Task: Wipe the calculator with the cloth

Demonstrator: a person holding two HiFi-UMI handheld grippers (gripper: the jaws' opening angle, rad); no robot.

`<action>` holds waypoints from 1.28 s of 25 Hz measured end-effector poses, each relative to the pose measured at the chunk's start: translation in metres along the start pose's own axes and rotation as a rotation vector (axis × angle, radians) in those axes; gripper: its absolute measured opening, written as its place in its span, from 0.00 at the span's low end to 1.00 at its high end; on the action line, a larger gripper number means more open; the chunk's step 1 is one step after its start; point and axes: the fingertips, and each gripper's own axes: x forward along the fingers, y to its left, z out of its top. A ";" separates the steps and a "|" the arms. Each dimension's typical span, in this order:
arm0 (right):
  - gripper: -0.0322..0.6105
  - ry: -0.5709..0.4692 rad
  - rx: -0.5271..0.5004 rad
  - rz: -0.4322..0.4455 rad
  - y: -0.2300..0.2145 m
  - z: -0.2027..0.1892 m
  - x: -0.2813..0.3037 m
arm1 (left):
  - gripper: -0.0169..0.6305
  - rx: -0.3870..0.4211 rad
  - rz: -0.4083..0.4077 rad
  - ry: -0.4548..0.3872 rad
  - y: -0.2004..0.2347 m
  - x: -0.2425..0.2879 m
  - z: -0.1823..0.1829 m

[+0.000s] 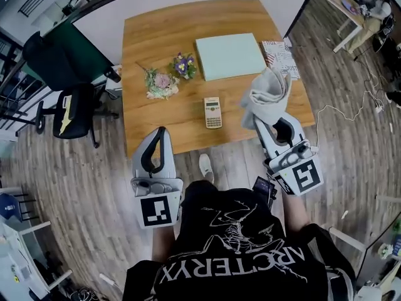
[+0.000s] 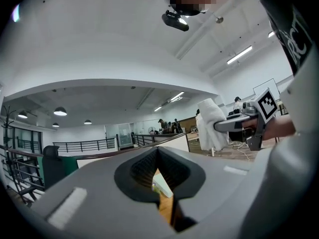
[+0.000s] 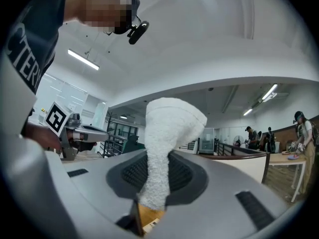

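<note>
Starting closest in: parked with the left gripper [image 1: 161,132] short of the near edge of the worktop [image 1: 141,133], out over the floor, fingers [image 2: 89,193] pressed together on nothing. Idle, by the look of it.

Across on the right, gripping the cloth [image 1: 268,95] in the right gripper [image 1: 262,121], fingers [image 3: 239,183] clamped on a narrow neck of the towelling, the rest bunched up and flopping past the tips. Held above the near right part of the worktop, apparently clear of the wood.

On to the calculator [image 1: 213,112]: lying flat and face up near the front edge, roughly mid-width, long side running away from the person. Sitting left of the cloth and apart from it, no contact. Placed between the two grippers, nearer the right one.

Seemingly at the approach, not wiping yet. To do it well: swing the cloth left and lower enough to land the loose bundle, not the hard tips, on the keypad. Keep the pressure light and stroke along the length, as likely to skate on bare wood. Worth bringing the left gripper in to pin one end.

Farther back: a pink-and-white posy [image 1: 161,84], a purple posy [image 1: 183,65], then a pale green board [image 1: 230,56] with a printed sheet [image 1: 280,56] at its right, all well clear of the wiping path.
</note>
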 end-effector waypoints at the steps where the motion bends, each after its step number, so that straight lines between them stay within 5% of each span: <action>1: 0.19 0.000 0.000 -0.005 -0.004 0.000 0.015 | 0.04 0.000 -0.010 -0.002 0.008 0.013 -0.001; 11: 0.19 0.058 0.052 0.018 -0.029 -0.030 0.089 | 0.04 -0.033 -0.044 0.038 0.043 0.087 -0.020; 19: 0.19 0.158 0.190 0.192 -0.031 -0.098 0.125 | 0.04 -0.055 0.020 0.040 0.043 0.113 -0.017; 32: 0.19 0.667 0.889 0.473 0.010 -0.324 0.168 | 0.04 -0.037 0.116 0.106 0.061 0.108 -0.036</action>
